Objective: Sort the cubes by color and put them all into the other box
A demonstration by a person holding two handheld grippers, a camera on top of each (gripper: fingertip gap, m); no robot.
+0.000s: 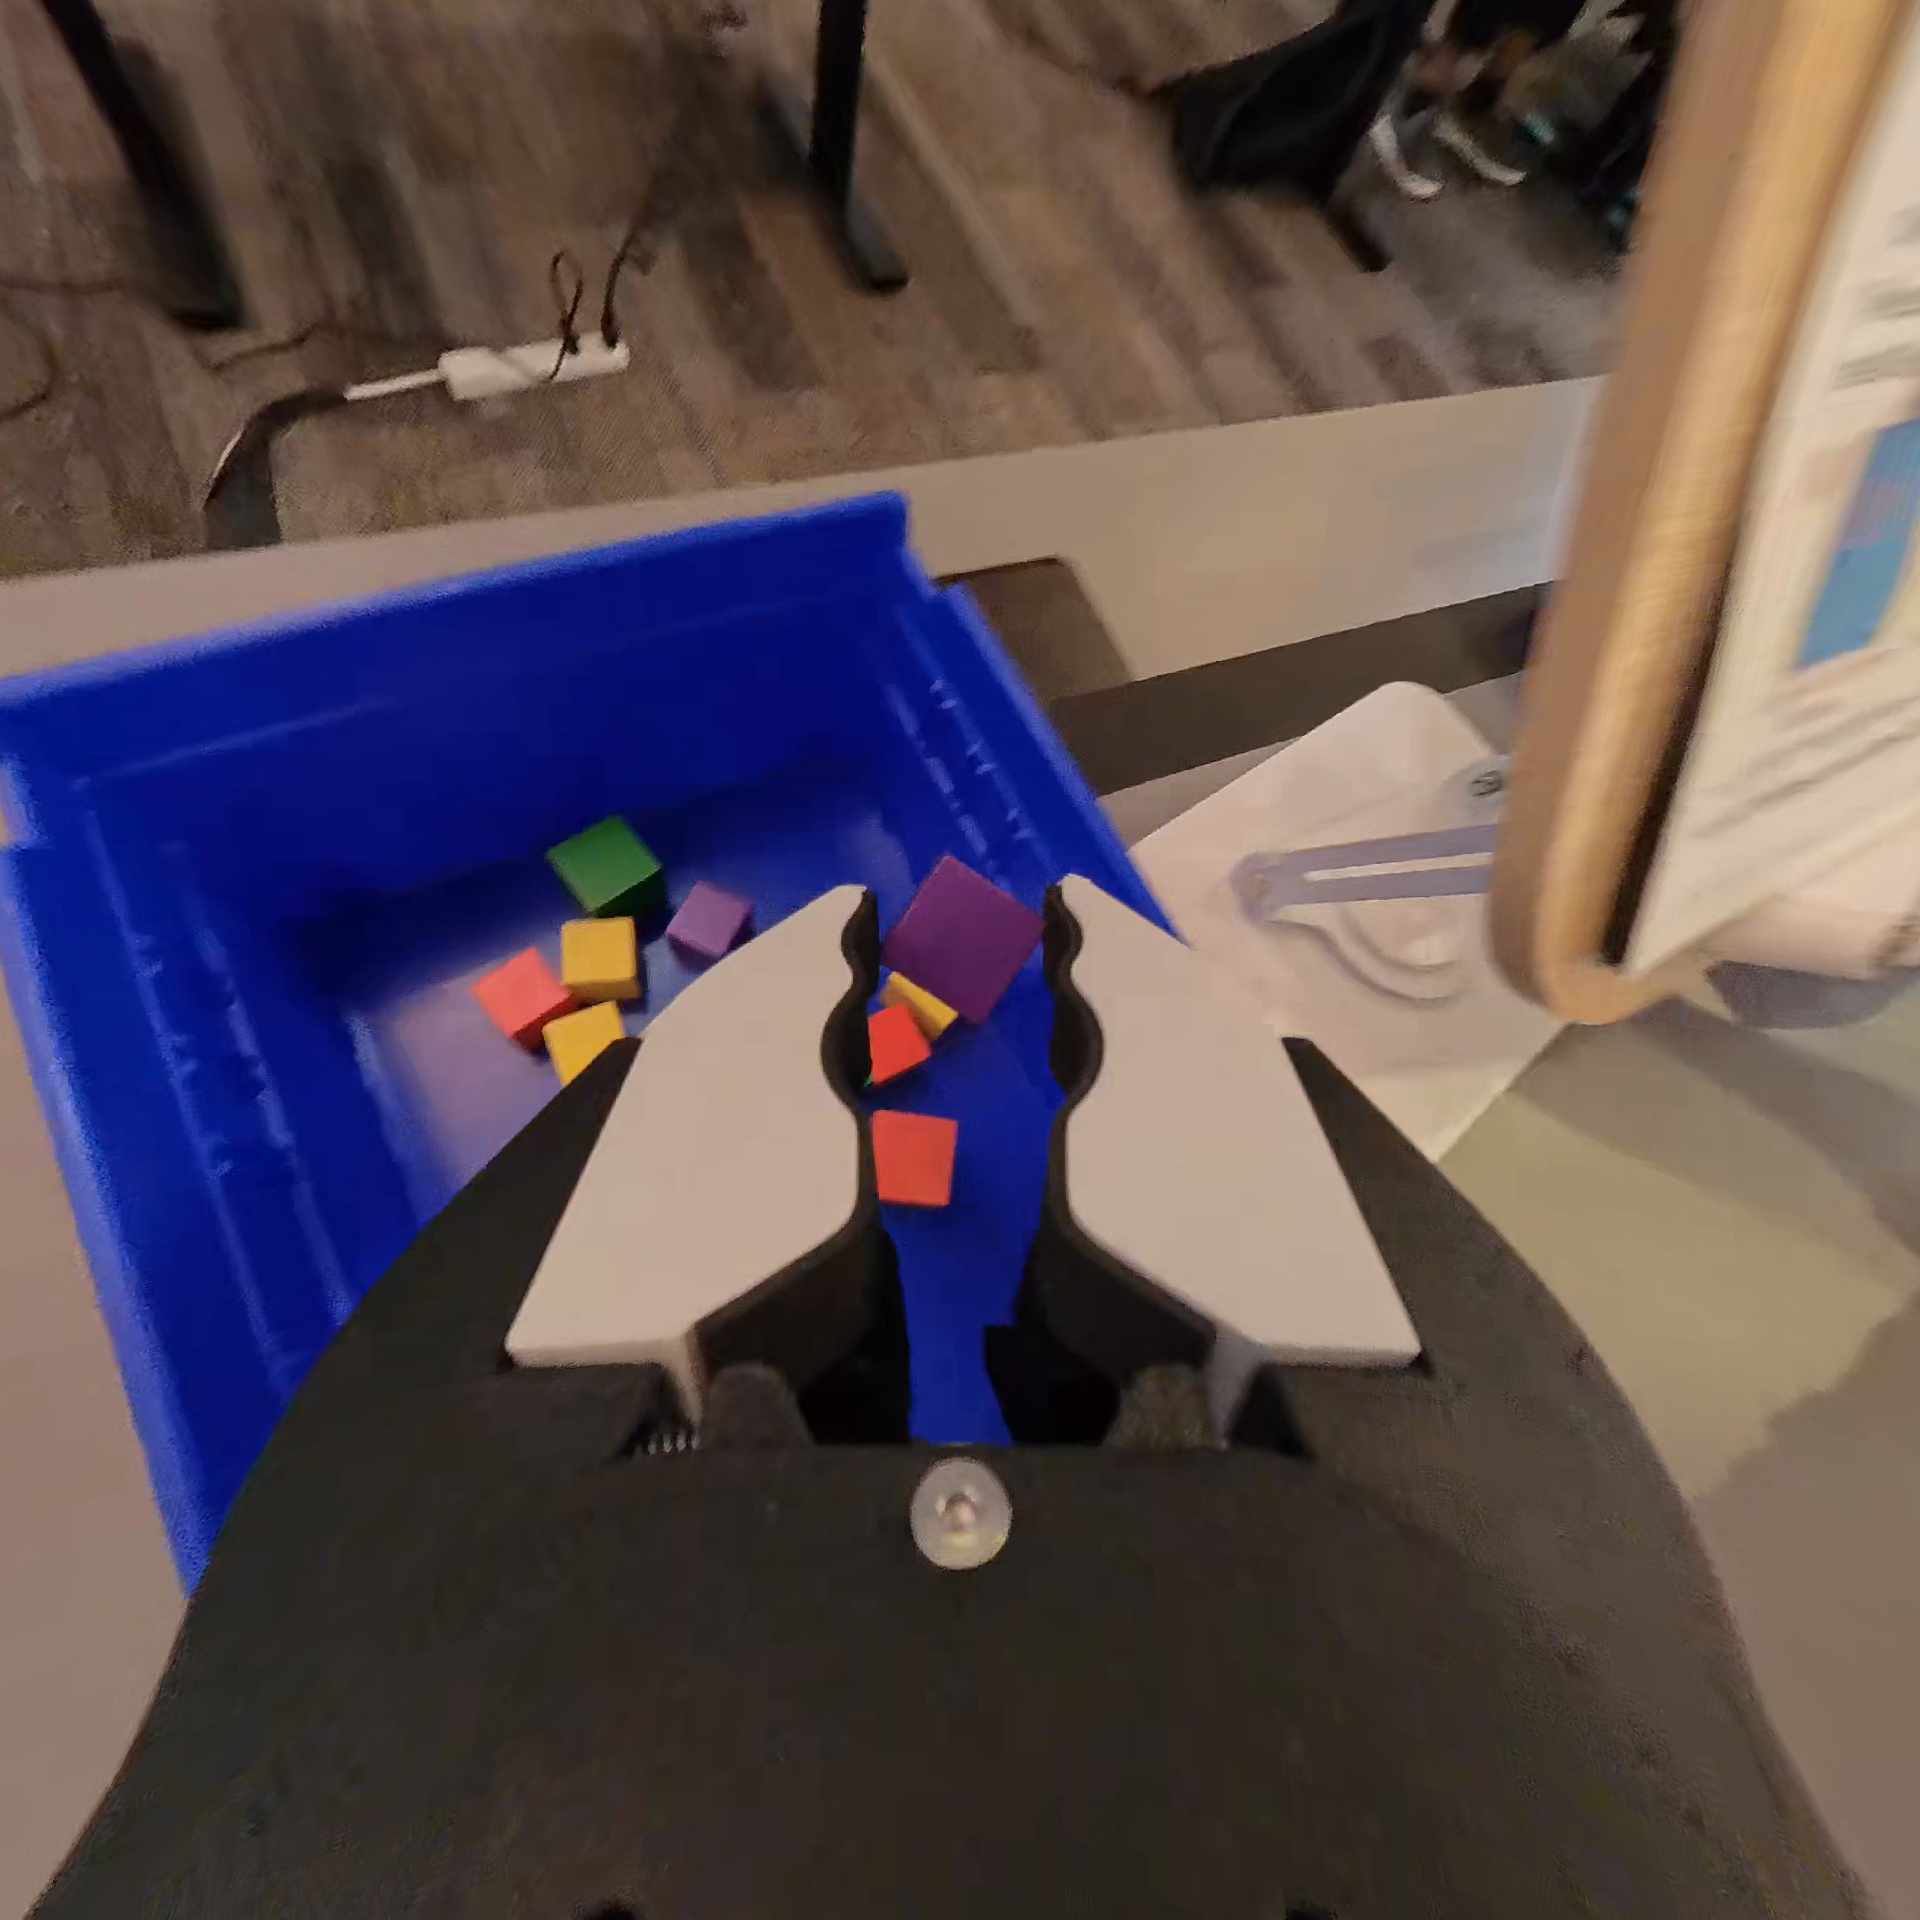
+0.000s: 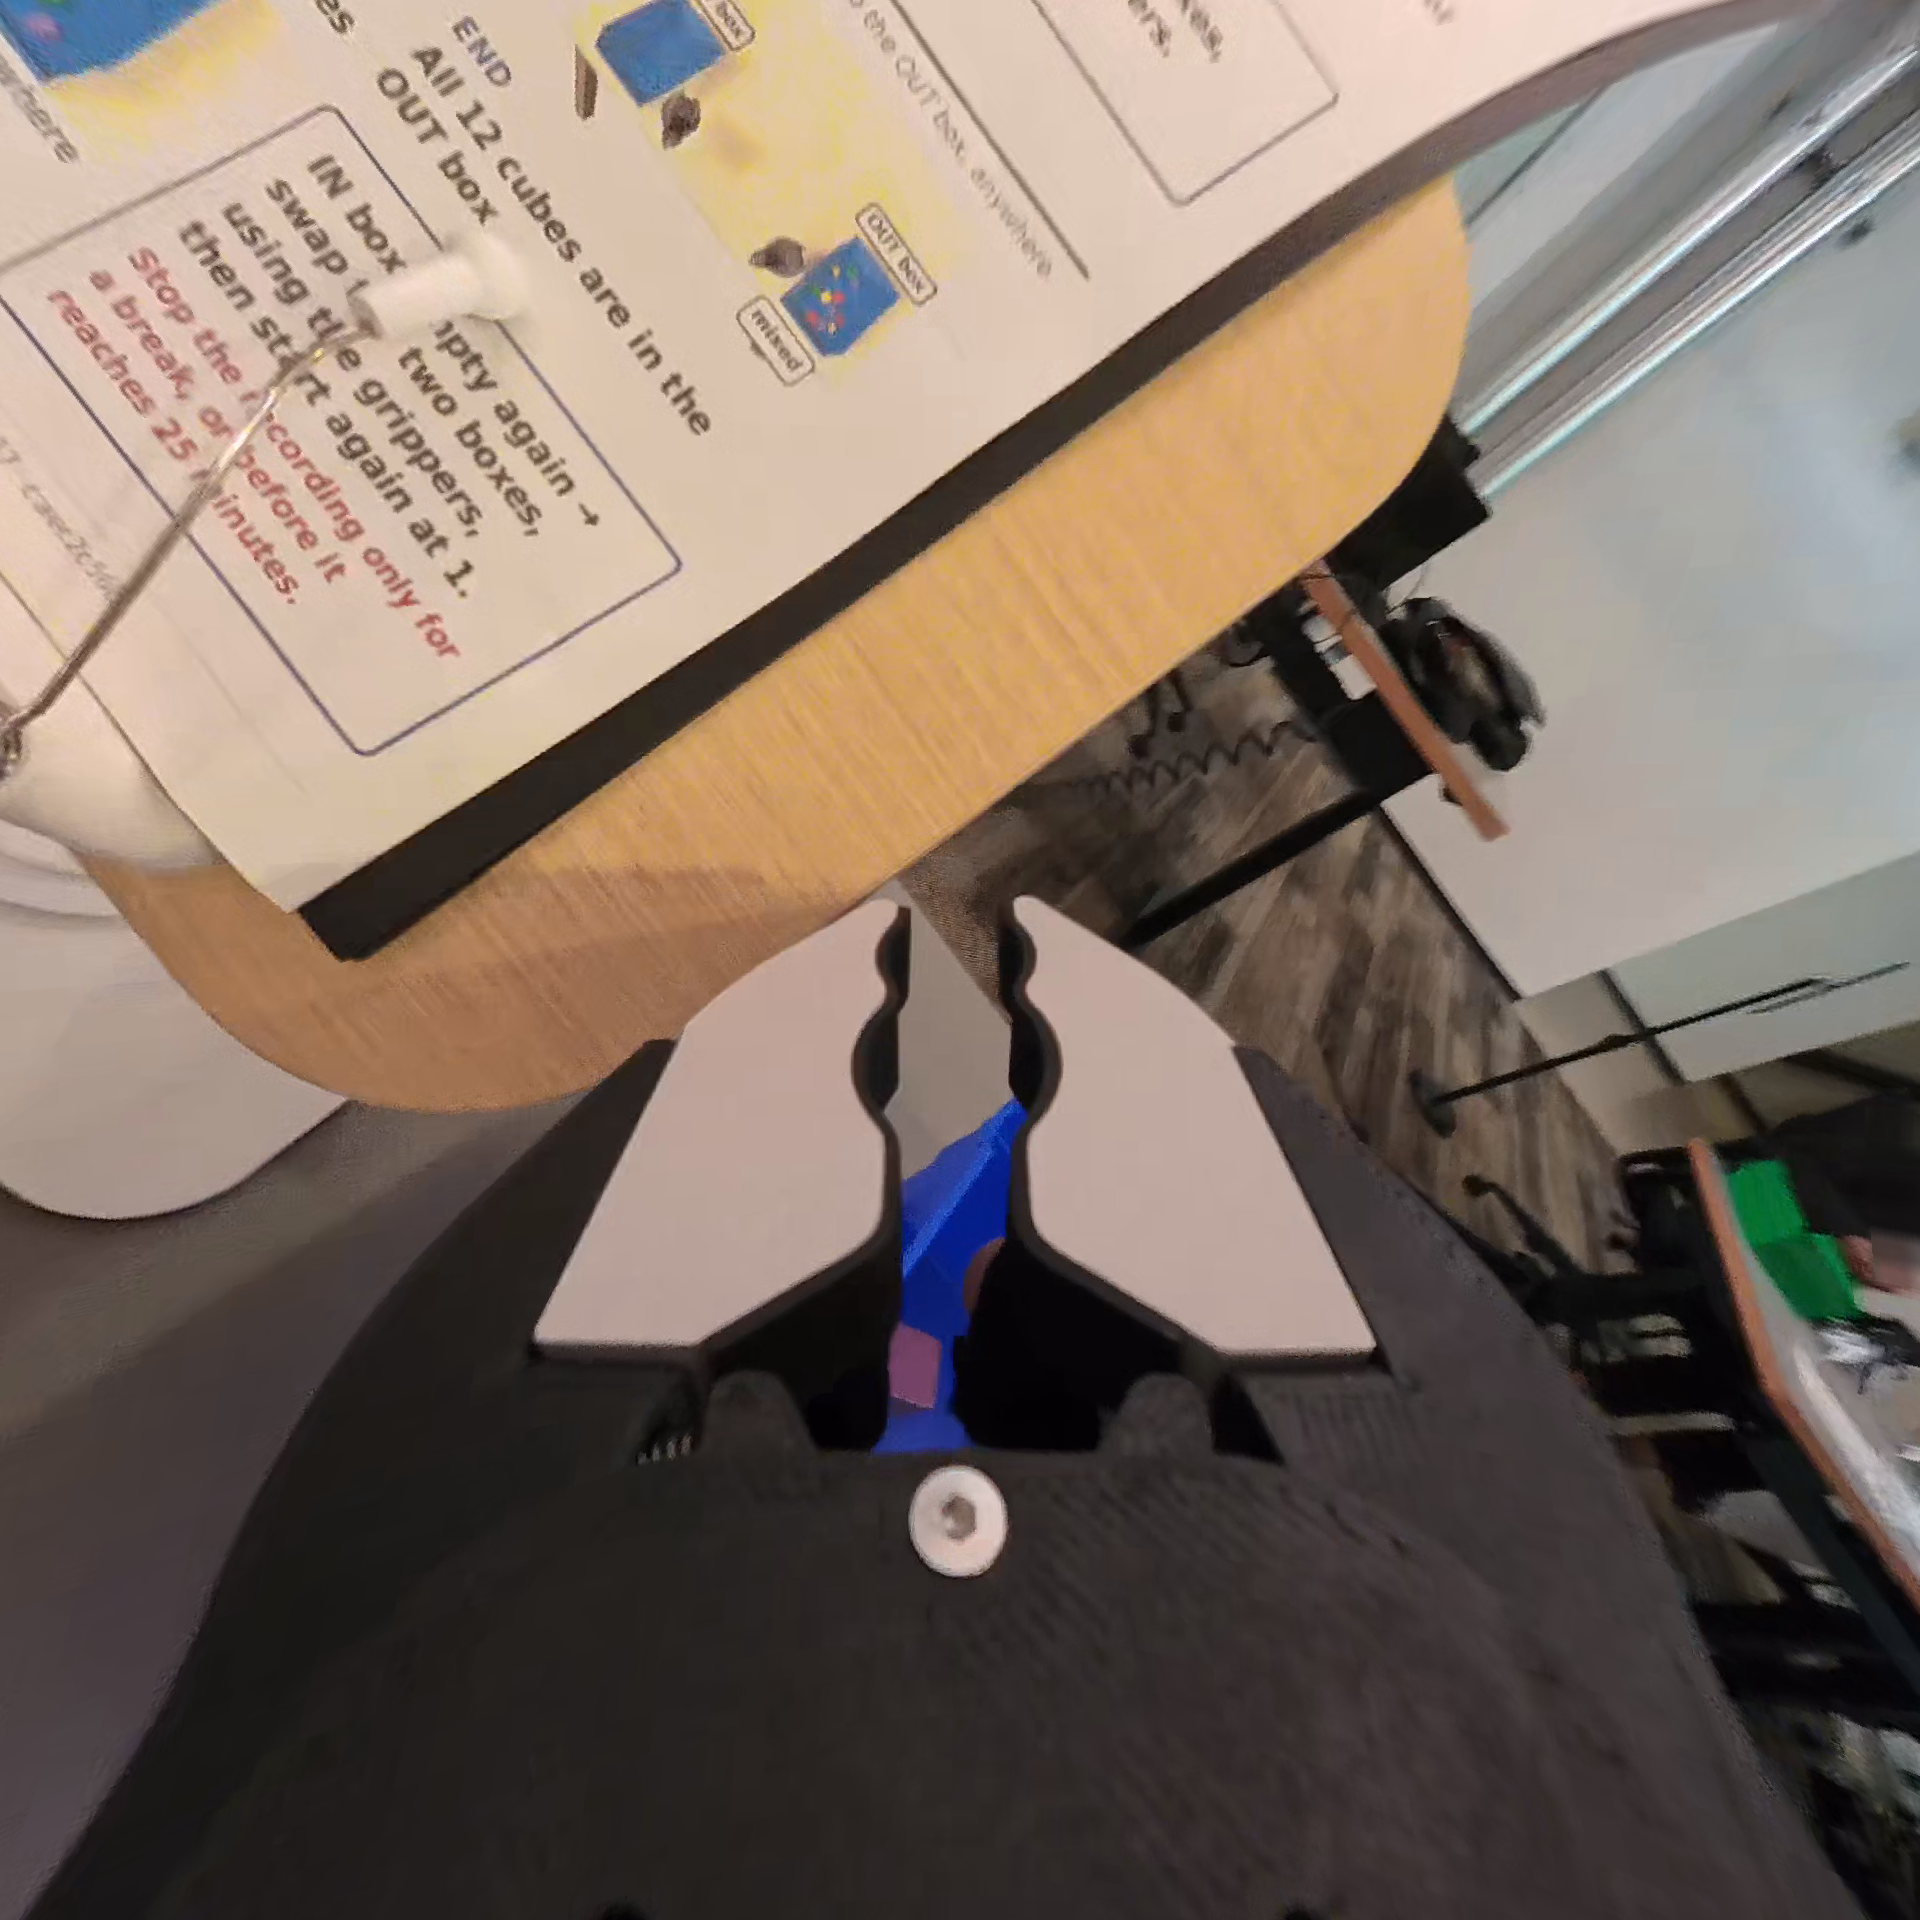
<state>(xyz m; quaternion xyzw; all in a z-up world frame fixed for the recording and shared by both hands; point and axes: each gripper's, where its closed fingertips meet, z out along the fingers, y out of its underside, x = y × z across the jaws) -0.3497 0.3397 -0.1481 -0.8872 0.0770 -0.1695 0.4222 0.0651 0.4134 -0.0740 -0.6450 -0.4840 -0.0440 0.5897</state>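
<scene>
Printed instruction sheet (image 2: 520,364), perhaps clipped

Each gripper (image 1: 956,914) has a black body, pale grey fingers (image 1: 727,1091), wavy black pads and one silver screw (image 1: 960,1515).

Warm indoor light, motion blur, wide-angle warp
</scene>
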